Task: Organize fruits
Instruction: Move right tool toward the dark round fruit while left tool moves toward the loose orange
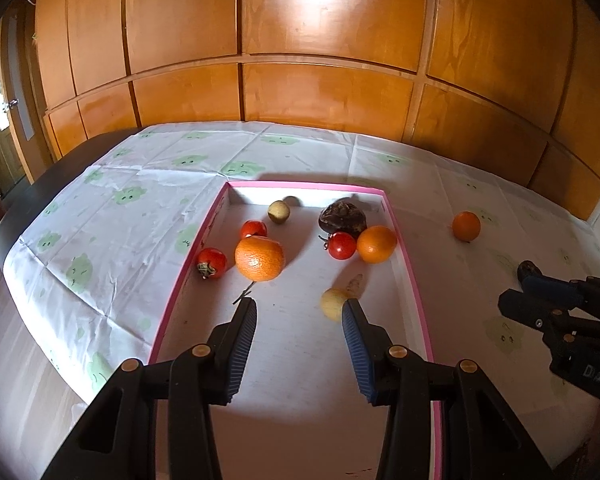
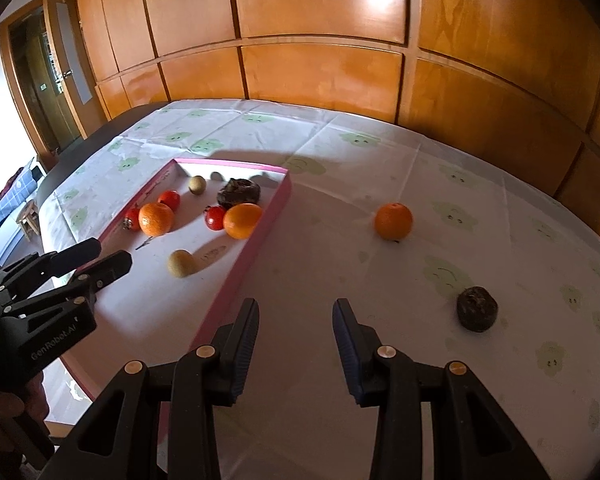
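A shallow pink-rimmed box [image 1: 409,264] [image 2: 256,246] lies on the tablecloth. It holds two oranges [image 1: 259,258] [image 1: 376,244], three tomatoes, a dark wrinkled fruit [image 1: 343,216] and two pale round fruits [image 1: 279,212] [image 1: 333,303]. My left gripper [image 1: 299,306] [image 2: 110,254] hovers open over the box's near part, empty, with the nearer pale fruit just beside its right fingertip. My right gripper [image 2: 296,306] [image 1: 518,288] stands open and empty above the cloth, right of the box wall. Outside the box lie a third orange [image 2: 393,221] [image 1: 466,226] and a second dark fruit [image 2: 477,308].
The table wears a white cloth with green cartoon prints [image 2: 448,276] and stands against a wall of wooden panels [image 1: 324,92]. Its dark edge [image 1: 36,196] drops off on the left. A doorway [image 2: 40,80] and a small stool [image 2: 30,216] are at far left.
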Demonstrator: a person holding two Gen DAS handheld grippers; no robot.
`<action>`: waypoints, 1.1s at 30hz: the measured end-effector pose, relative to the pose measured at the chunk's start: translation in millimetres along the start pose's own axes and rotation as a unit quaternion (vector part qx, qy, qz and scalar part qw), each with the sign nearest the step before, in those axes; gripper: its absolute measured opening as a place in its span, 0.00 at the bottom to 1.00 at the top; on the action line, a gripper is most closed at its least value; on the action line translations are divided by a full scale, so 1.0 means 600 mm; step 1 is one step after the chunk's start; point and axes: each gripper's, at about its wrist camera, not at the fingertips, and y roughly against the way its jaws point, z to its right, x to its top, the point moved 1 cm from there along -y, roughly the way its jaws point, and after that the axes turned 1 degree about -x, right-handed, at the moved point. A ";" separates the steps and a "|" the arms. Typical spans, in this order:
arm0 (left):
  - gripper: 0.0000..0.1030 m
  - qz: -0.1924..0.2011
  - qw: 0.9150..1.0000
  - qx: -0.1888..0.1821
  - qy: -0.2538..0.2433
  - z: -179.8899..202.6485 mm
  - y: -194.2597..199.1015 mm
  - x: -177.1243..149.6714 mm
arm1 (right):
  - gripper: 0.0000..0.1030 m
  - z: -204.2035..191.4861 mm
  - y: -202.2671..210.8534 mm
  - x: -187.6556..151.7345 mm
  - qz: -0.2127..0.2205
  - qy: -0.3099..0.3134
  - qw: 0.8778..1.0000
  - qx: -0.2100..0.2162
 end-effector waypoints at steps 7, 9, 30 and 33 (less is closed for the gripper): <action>0.44 -0.002 1.000 -0.002 -0.008 0.008 0.001 -0.001 | 0.38 0.020 0.010 -0.001 0.001 0.002 1.000 -0.007; 0.44 -0.002 1.000 -0.002 -0.010 0.010 0.001 -0.002 | 0.38 0.029 0.013 0.000 -0.001 0.003 1.000 -0.011; 0.44 -0.010 0.999 0.000 -0.032 0.032 -0.006 -0.005 | 0.38 0.243 0.039 0.032 0.001 -0.034 0.994 -0.105; 0.44 -0.010 0.999 0.000 -0.038 0.039 -0.007 -0.003 | 0.38 0.277 0.029 0.025 -0.004 -0.048 0.992 -0.119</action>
